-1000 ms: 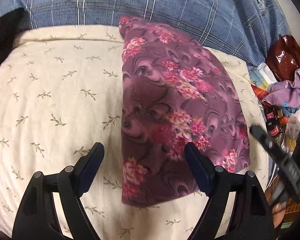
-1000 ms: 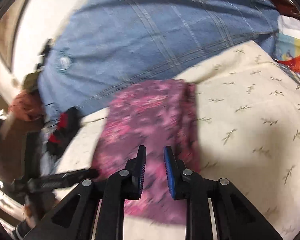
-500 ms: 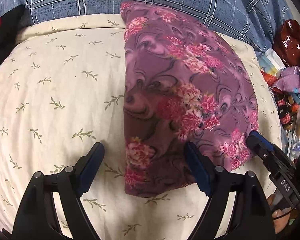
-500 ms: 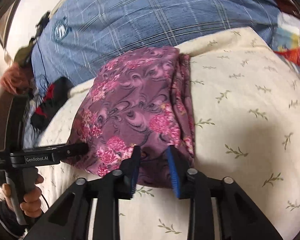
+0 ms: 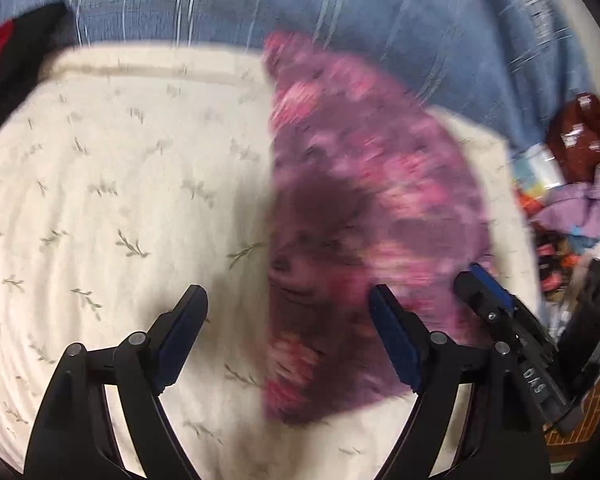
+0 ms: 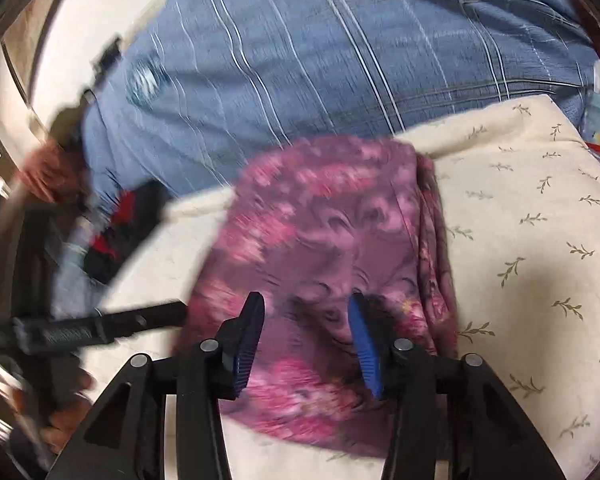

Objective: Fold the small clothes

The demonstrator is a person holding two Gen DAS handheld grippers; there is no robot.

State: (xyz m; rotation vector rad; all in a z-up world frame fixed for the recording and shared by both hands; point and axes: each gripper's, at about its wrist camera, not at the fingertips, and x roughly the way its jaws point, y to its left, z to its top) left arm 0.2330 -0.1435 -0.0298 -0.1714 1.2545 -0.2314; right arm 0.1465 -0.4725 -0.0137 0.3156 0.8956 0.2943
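Folded purple floral garment lying flat on a cream leaf-print cushion, its far end touching a blue plaid cloth and its left folded edge running near to far down the cushion's middle. Left tool spread wide over the garment's near left edge, one pad above bare cushion and the other above the fabric, pinching nothing. Right tool over the garment's near end, jaws opening with fabric showing between the pads but not gripped; both views blurred.
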